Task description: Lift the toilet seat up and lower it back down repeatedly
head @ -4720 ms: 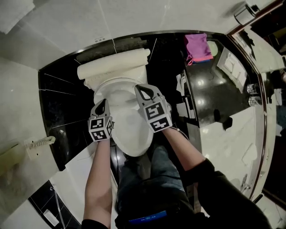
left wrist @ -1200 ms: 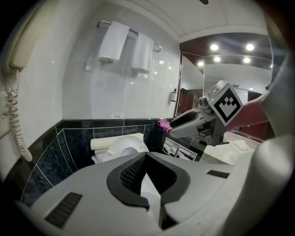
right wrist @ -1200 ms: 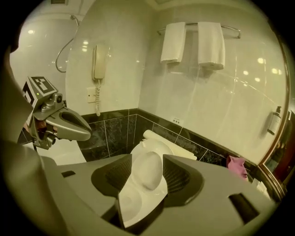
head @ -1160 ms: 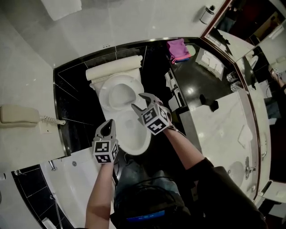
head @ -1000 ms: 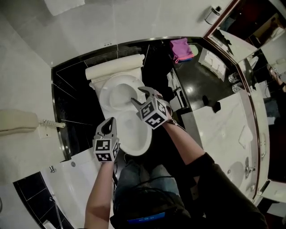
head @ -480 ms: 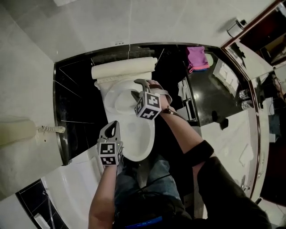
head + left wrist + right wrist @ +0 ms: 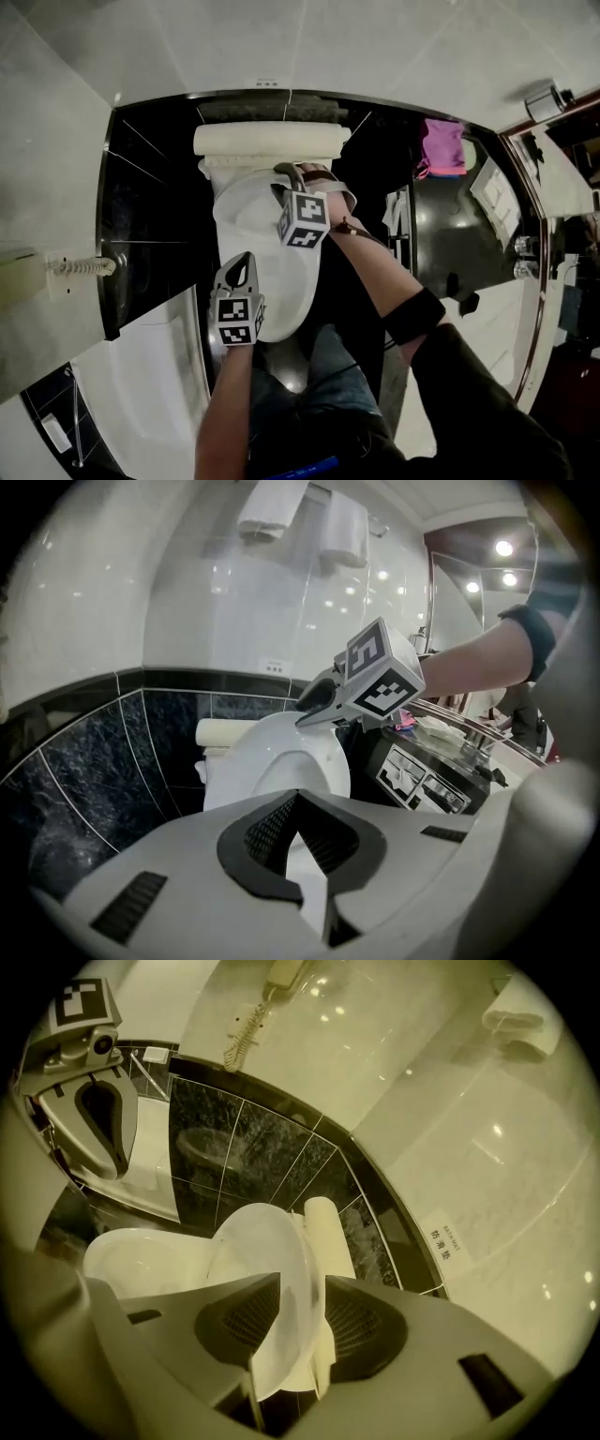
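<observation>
White toilet seat (image 7: 258, 1251) is standing raised against the cistern (image 7: 323, 1232). The right gripper (image 7: 291, 1330) jaws, just closing, are clamping its edge. The left gripper (image 7: 300, 855) is hovering, jaws together, empty, near the bowl (image 7: 131, 1251).

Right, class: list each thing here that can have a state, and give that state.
toilet seat: raised, near upright.
toilet bowl: uncovered.
right gripper: jaws have just been closing, now on the seat's top edge.
left gripper: jaws together, nothing between them.
</observation>
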Demonstrator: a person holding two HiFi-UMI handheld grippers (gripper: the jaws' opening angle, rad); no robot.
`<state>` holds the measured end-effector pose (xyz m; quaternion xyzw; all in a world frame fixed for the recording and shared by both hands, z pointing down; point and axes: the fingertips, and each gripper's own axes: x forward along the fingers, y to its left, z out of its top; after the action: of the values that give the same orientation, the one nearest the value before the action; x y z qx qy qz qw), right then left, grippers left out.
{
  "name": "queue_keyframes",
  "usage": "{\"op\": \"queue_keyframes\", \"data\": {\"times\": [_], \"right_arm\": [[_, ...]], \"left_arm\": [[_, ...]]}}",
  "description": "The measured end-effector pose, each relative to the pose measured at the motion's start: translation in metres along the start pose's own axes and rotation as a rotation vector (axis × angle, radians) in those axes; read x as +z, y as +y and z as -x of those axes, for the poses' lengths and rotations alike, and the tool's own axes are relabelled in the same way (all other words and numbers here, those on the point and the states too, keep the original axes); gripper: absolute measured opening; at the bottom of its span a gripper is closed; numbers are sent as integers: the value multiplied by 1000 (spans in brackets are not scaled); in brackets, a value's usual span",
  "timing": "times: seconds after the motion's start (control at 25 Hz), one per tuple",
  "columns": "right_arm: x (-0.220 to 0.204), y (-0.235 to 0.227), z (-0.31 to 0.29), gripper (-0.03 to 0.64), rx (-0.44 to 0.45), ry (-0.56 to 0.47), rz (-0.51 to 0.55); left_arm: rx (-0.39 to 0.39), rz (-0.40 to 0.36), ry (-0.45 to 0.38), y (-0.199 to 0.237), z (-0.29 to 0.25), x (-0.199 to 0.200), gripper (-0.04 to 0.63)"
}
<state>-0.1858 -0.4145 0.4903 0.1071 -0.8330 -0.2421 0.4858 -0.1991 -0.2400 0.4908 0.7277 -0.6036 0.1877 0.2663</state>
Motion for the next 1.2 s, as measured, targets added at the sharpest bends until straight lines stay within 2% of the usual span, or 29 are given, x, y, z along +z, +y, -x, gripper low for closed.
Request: {"op": "queue_keyframes", "data": {"times": [0.16, 0.56, 0.96, 1.2], "right_arm": [[-5, -4, -5, 125, 9, -8, -8], [-2, -3, -1, 104, -31, -14, 45], [2, 9, 10, 103, -60, 17, 45], [9, 30, 29, 100, -92, 47, 34]], "left_arm": [[3, 3, 17, -3, -18, 2, -14], [2, -6, 38, 2, -51, 8, -14], [-42, -23, 54, 0, -49, -5, -14], [-101, -36, 48, -7, -33, -10, -14]]}}
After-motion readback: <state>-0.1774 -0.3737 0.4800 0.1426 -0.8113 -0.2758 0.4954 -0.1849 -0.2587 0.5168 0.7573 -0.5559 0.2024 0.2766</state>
